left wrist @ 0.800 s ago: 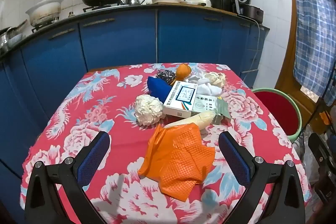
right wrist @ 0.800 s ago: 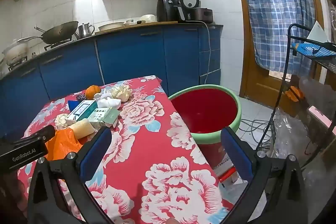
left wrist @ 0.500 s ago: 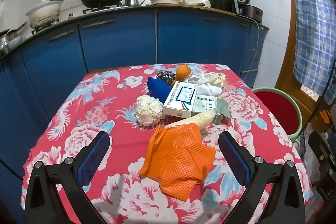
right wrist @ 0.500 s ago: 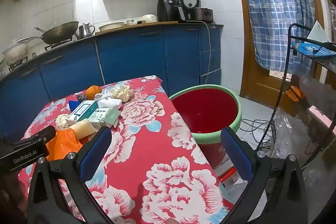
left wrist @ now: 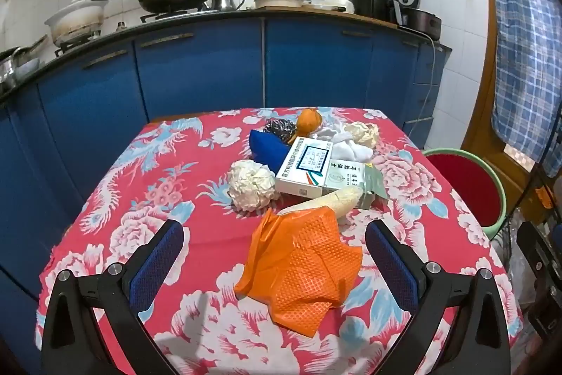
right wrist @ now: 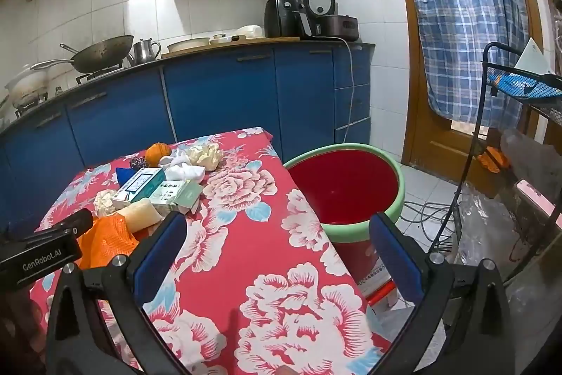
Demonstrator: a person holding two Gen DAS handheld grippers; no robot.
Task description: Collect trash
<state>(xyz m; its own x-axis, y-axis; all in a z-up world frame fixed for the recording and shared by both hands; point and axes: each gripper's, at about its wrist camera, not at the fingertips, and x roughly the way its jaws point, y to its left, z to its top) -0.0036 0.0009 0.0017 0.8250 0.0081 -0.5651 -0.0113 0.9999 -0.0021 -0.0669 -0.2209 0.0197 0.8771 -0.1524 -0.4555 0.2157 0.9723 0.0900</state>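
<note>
Trash lies heaped mid-counter on the floral cloth: an orange mesh bag [left wrist: 302, 266] nearest, then a pale wrapped roll [left wrist: 330, 202], two cartons [left wrist: 305, 169], crumpled paper [left wrist: 251, 185] and more behind. Compared with the views under a second ago, almost nothing has shifted; the left gripper [left wrist: 274, 255] has only crept slightly closer, so collecting has likely not begun. Its jaws stand wide and empty, the mesh bag lying between and just ahead of them. The right gripper [right wrist: 277, 248], jaws also wide and empty, faces the counter's edge and the red bucket [right wrist: 397, 195], well apart from the pile.
</note>
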